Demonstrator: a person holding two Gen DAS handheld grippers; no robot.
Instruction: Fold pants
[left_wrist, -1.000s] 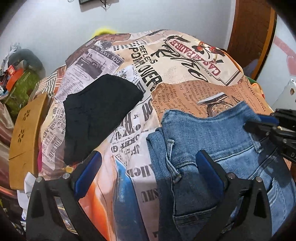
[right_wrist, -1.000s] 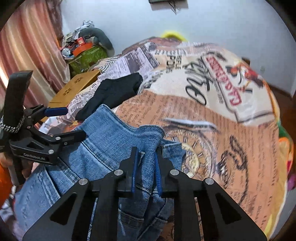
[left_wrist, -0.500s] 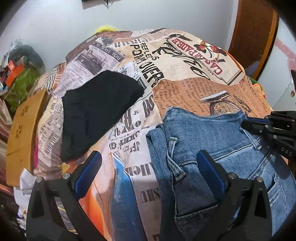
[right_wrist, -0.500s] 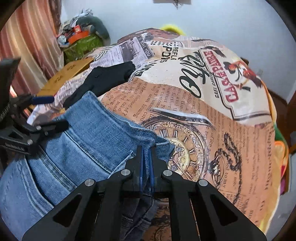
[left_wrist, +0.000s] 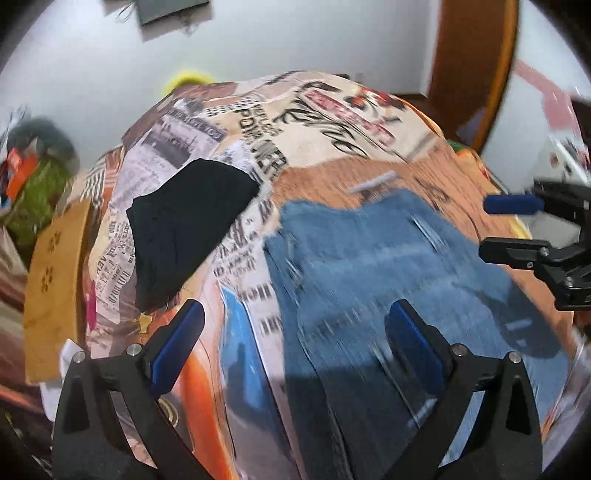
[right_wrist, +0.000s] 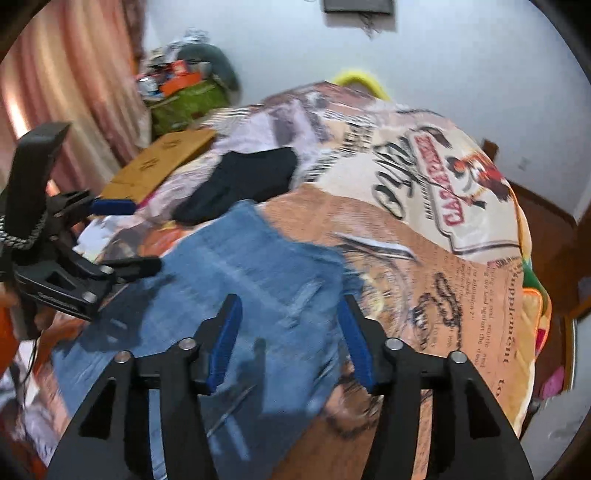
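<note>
Folded blue jeans (left_wrist: 388, 280) lie flat on a printed bedspread (left_wrist: 317, 125); they also show in the right wrist view (right_wrist: 251, 288), blurred. My left gripper (left_wrist: 295, 332) is open and empty, raised above the jeans' left edge. My right gripper (right_wrist: 288, 328) is open and empty, raised above the jeans' right side. Each gripper shows in the other's view: the right gripper (left_wrist: 513, 229) at the right, the left gripper (right_wrist: 122, 236) at the left, both open.
A folded black garment (left_wrist: 184, 225) lies on the bed to the left of the jeans. A wooden board (left_wrist: 55, 280) stands at the bed's left edge. Clutter with a green bag (right_wrist: 188, 99) sits by the curtain. A wooden door (left_wrist: 472, 62) is at back right.
My right gripper has opened and let go of the jeans' edge, and has lifted back. The jeans now lie flat. The left gripper has also risen, still open.
</note>
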